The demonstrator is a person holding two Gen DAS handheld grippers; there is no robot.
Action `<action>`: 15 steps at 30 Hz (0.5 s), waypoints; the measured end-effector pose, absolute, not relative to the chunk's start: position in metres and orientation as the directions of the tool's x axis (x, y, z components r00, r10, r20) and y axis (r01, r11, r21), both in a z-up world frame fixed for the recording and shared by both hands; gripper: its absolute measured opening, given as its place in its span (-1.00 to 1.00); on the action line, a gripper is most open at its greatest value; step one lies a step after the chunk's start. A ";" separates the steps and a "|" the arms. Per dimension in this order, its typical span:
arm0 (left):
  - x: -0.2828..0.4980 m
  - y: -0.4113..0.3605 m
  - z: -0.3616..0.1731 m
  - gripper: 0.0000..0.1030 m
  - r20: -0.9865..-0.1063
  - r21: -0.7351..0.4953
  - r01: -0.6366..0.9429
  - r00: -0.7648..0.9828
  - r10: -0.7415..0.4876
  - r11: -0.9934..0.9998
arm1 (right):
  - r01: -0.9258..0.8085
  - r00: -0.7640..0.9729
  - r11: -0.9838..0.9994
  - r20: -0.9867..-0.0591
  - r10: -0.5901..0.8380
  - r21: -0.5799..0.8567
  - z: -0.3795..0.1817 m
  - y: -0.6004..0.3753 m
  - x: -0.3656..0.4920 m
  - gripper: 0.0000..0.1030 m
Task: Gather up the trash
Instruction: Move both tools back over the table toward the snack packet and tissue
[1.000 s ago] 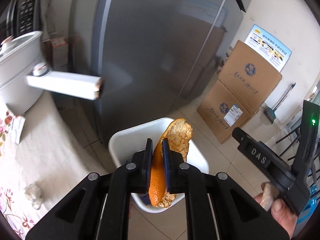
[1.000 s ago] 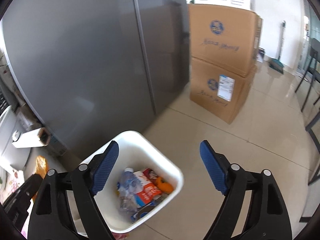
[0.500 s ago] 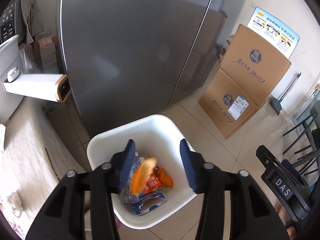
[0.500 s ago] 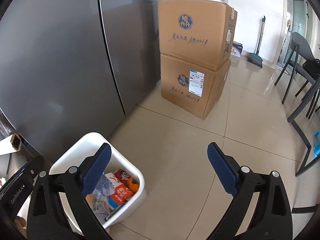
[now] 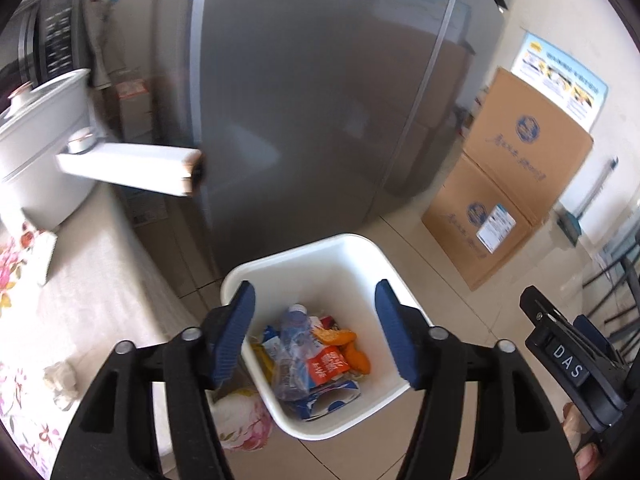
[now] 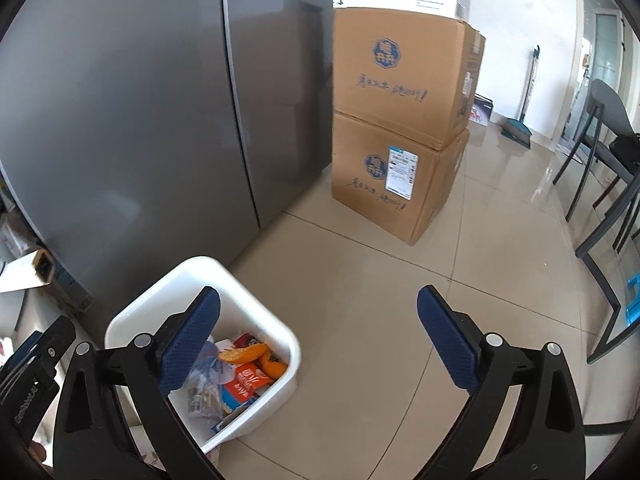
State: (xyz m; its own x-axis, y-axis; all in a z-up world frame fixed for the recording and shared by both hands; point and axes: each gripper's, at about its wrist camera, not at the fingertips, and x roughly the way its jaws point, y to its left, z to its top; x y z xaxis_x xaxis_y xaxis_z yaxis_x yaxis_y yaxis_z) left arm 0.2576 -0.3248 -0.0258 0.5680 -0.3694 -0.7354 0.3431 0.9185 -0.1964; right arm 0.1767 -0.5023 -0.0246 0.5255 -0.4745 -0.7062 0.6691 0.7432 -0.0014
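A white trash bin (image 5: 352,256) (image 6: 152,304) stands on the tiled floor beside the table. Inside it lie orange peel pieces (image 5: 338,336) (image 6: 244,354), a clear plastic bottle (image 5: 292,344), a red wrapper (image 5: 328,366) and blue-white packets. My left gripper (image 5: 314,320) hangs above the bin, its jaws opening with nothing between them. My right gripper (image 6: 318,334) stands wide open and empty over the floor, just right of the bin. A crumpled tissue (image 5: 60,374) rests on the floral tablecloth (image 5: 80,292).
A grey fridge (image 5: 320,100) rises behind the bin. Two stacked cardboard boxes (image 6: 400,120) stand to its right. A white pot with a long handle (image 5: 132,168) sits on the table at left. Dark chairs (image 6: 608,152) stand at far right.
My left gripper let go of the orange peel, which dropped into the bin, and its jaws spread apart. The right gripper opened wider and its view swung rightward off the bin.
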 end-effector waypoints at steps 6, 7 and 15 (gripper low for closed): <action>0.257 -0.283 -0.023 0.21 -0.740 -0.185 0.288 0.588 -0.326 0.939 | 0.608 0.576 0.793 -0.698 -0.426 0.018 -0.014 -0.467 0.188 0.84; 0.258 -0.274 -0.023 0.21 -0.741 -0.178 0.274 0.594 -0.312 0.945 | 0.598 0.582 0.801 -0.697 -0.419 0.019 -0.013 -0.461 0.190 0.84; 0.269 -0.194 -0.017 0.21 -0.739 -0.180 0.172 0.626 -0.248 0.969 | 0.498 0.635 0.867 -0.681 -0.364 0.000 -0.001 -0.388 0.213 0.85</action>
State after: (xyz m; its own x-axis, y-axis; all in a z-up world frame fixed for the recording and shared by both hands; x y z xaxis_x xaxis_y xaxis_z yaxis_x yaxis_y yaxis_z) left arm 0.2686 -0.1939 -0.0168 0.6260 -0.2485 -0.7391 0.1722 0.9685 -0.1797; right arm 0.2128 -0.3882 -0.0010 0.6349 -0.3643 -0.6813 0.4980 0.8672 0.0004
